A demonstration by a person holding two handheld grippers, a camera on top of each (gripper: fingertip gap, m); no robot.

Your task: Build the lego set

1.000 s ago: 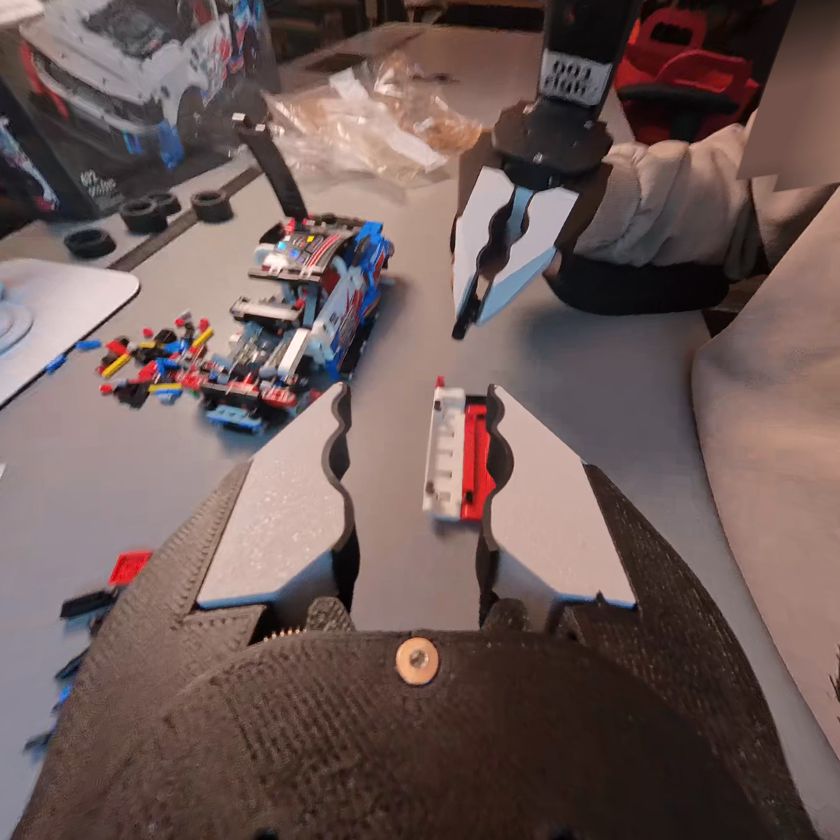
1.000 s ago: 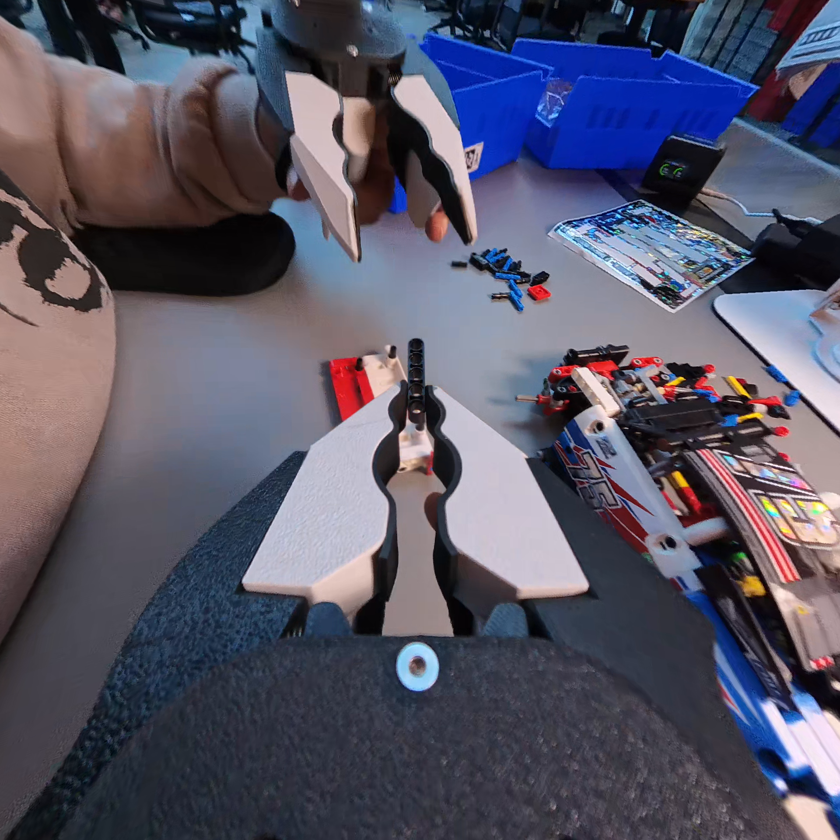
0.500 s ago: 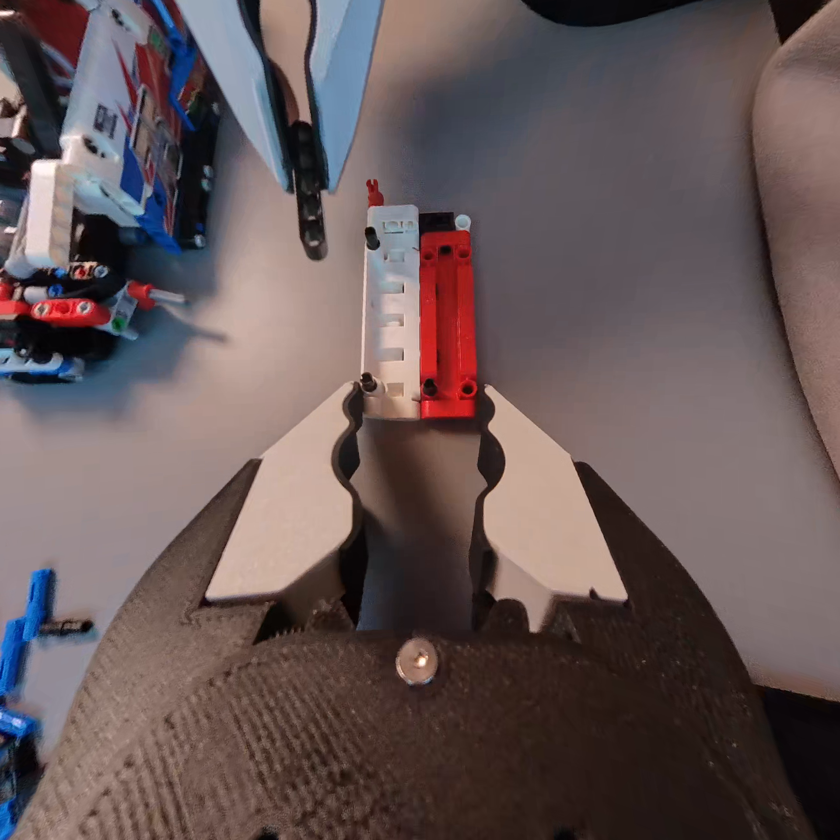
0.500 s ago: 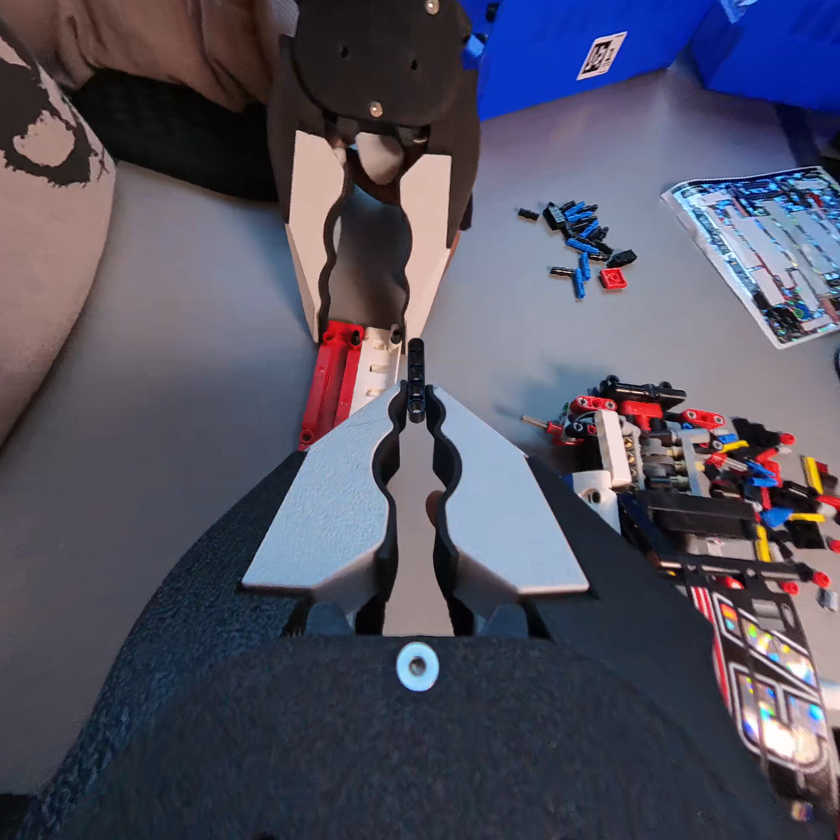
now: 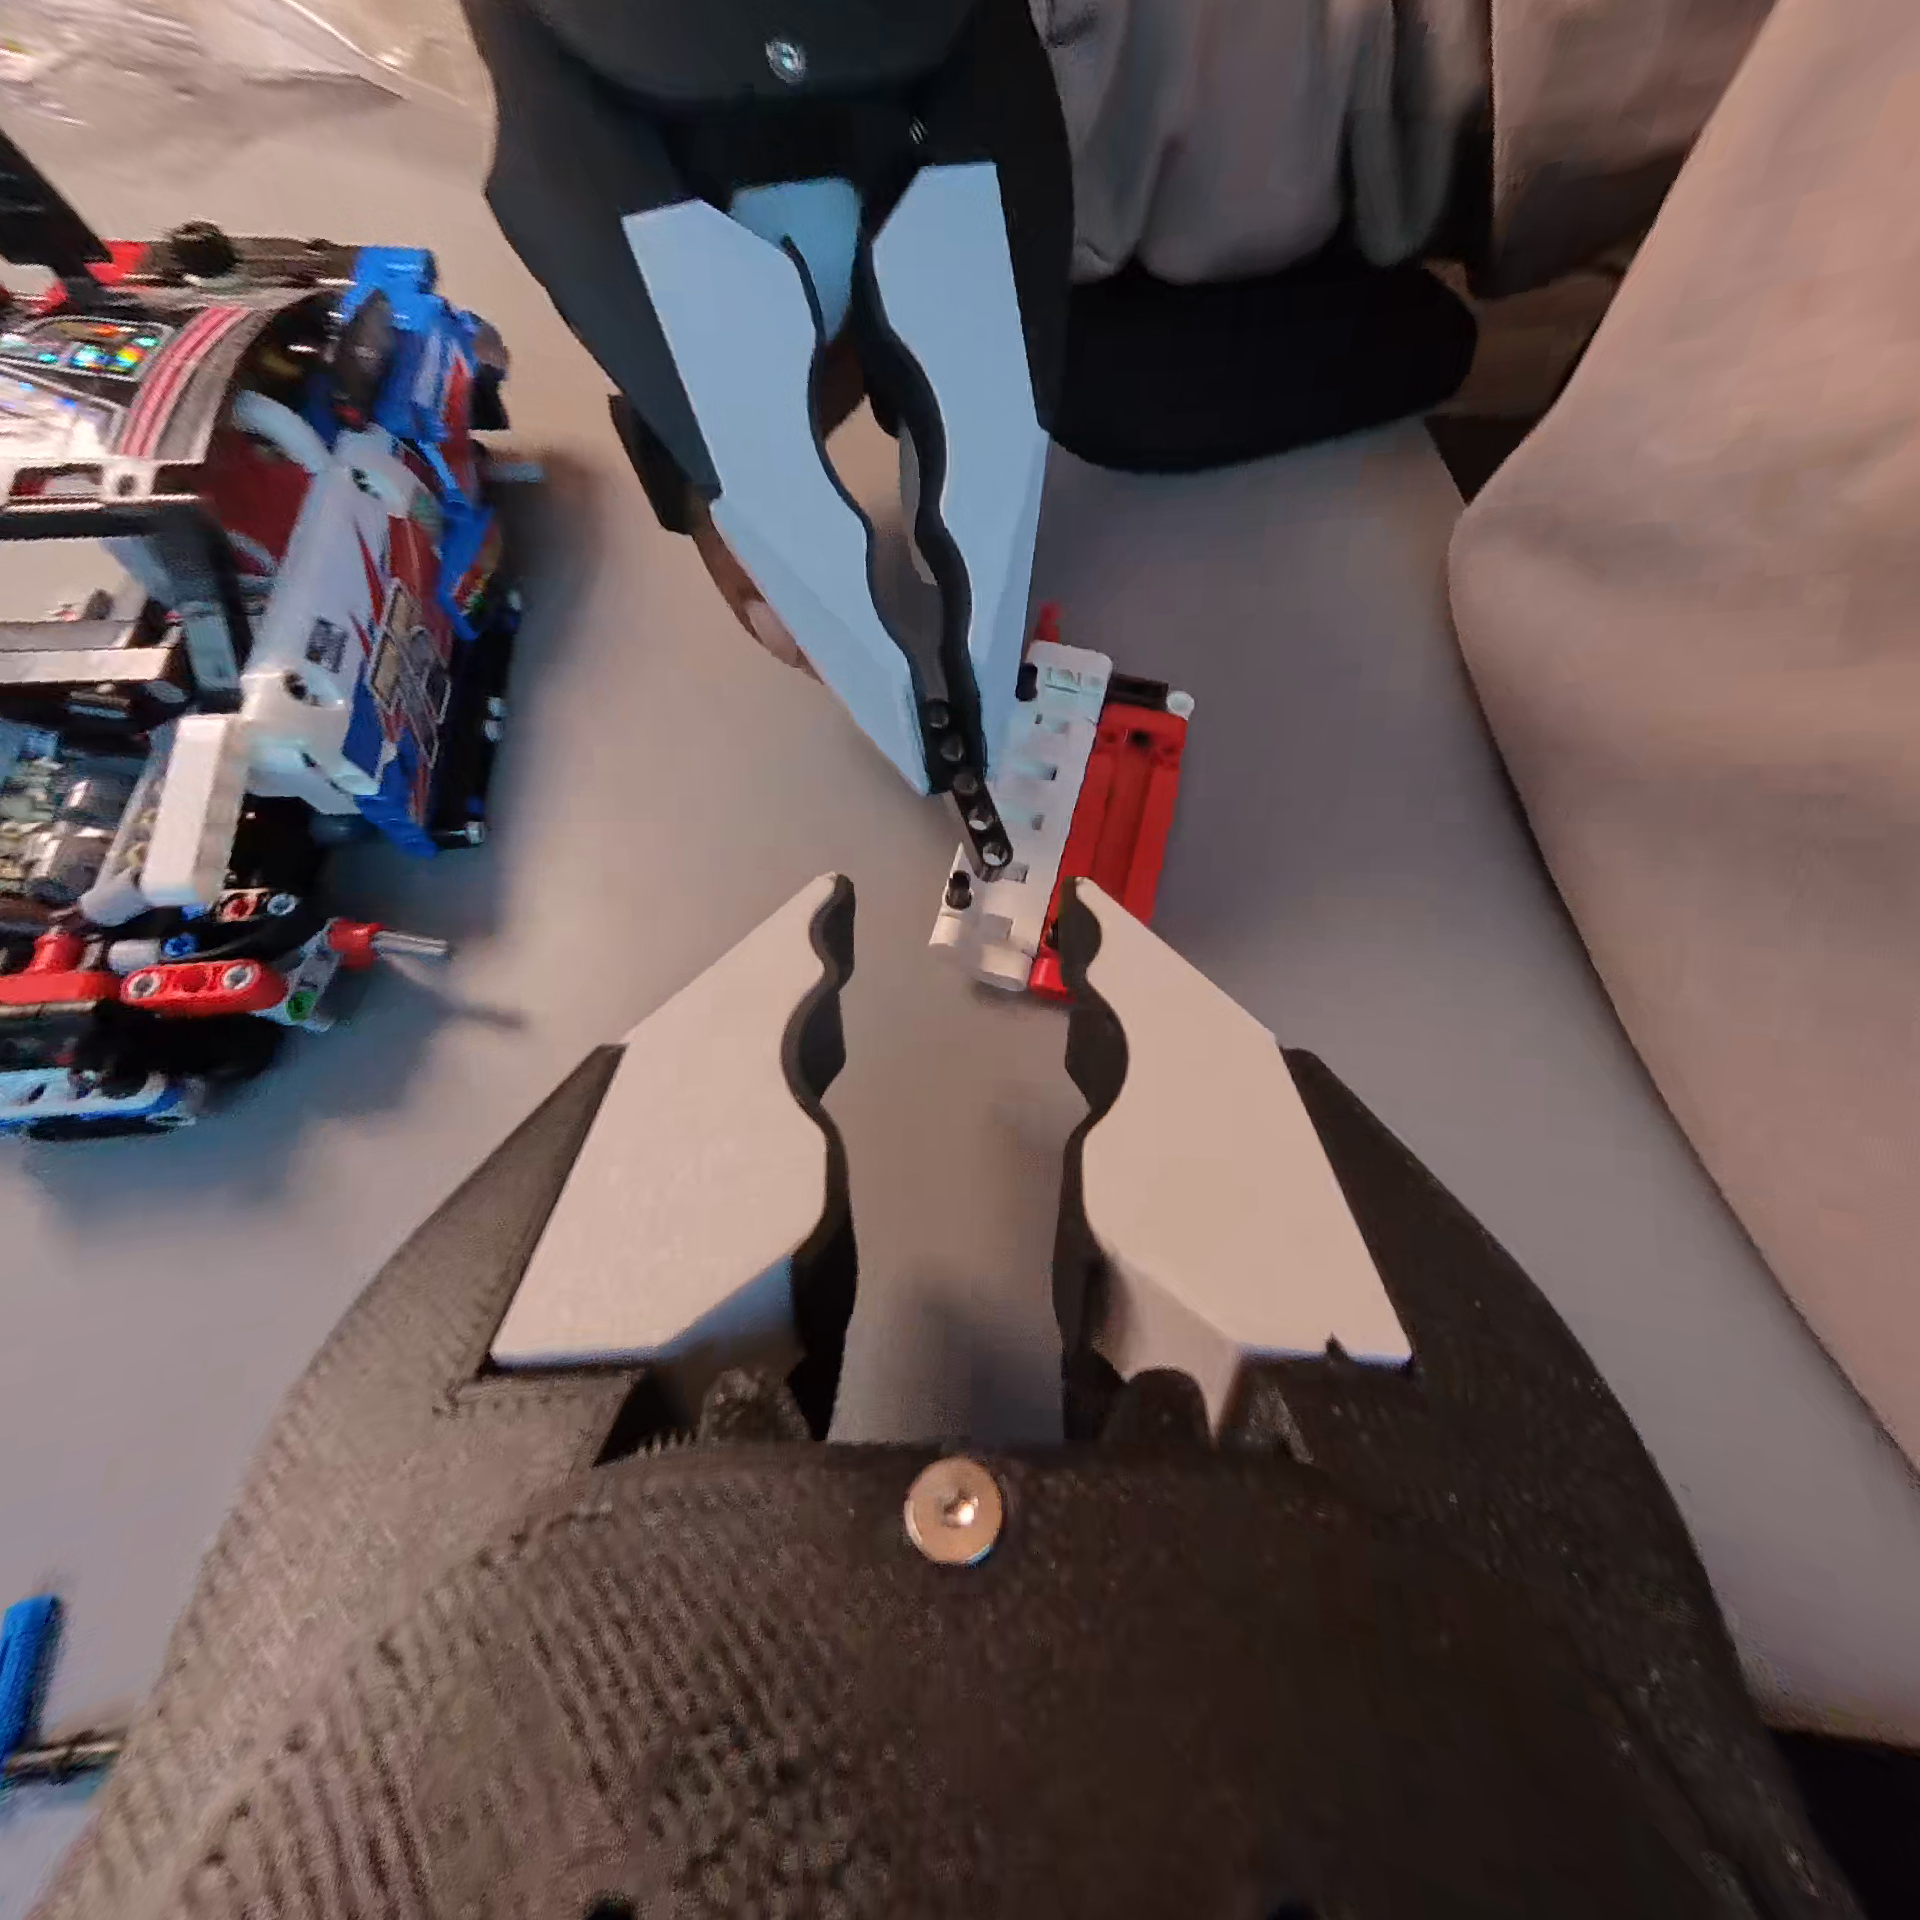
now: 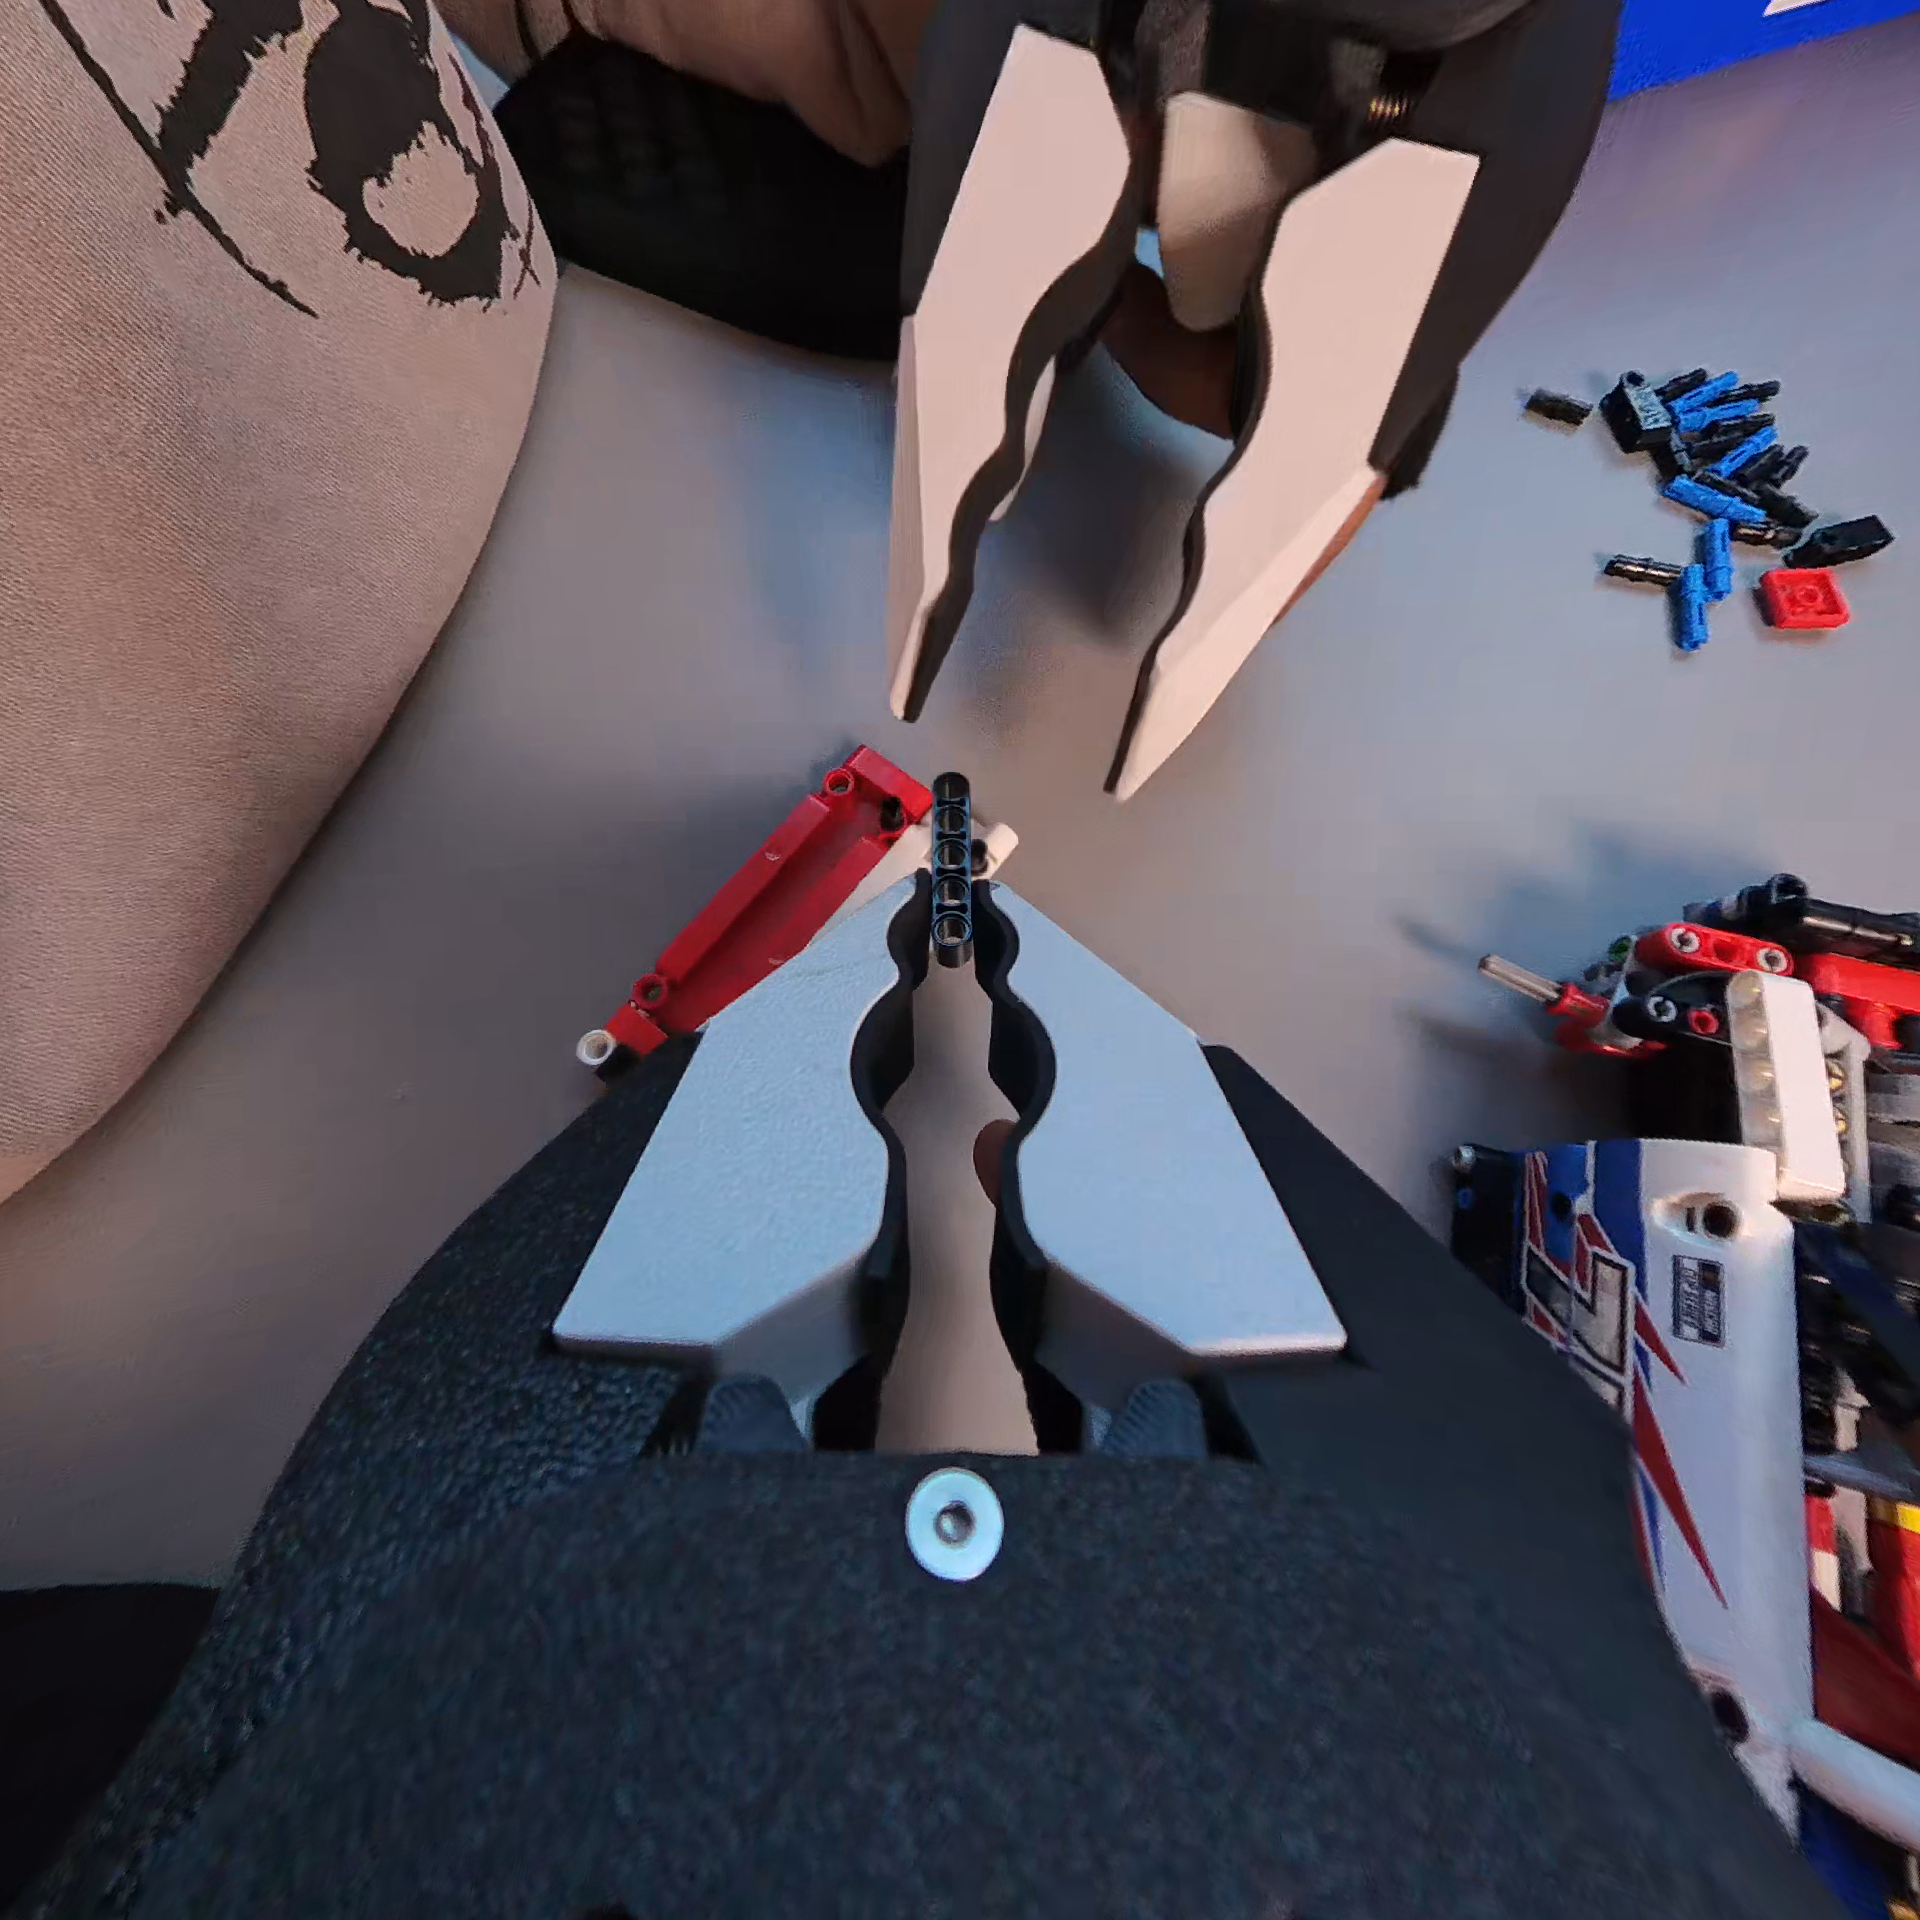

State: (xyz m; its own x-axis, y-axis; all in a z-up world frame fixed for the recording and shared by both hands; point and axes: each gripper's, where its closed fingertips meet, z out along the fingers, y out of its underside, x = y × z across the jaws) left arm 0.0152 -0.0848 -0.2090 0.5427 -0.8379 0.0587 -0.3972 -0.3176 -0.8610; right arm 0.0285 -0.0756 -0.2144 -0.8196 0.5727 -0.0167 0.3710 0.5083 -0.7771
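- Right tongs (image 6: pixel 951 904) pinch a black holed beam (image 6: pixel 951 868), its tip over the red-and-white panel (image 5: pixel 1081 821).
- Left tongs (image 5: pixel 951 914) gape wide, empty, beside that panel on the grey surface (image 5: pixel 665 727).

The grey desk (image 6: pixel 1299 810) carries a red-and-white lego panel (image 5: pixel 1081 821), a partly built lego car (image 5: pixel 260 665), and a small pile of loose pieces (image 6: pixel 1725 488).
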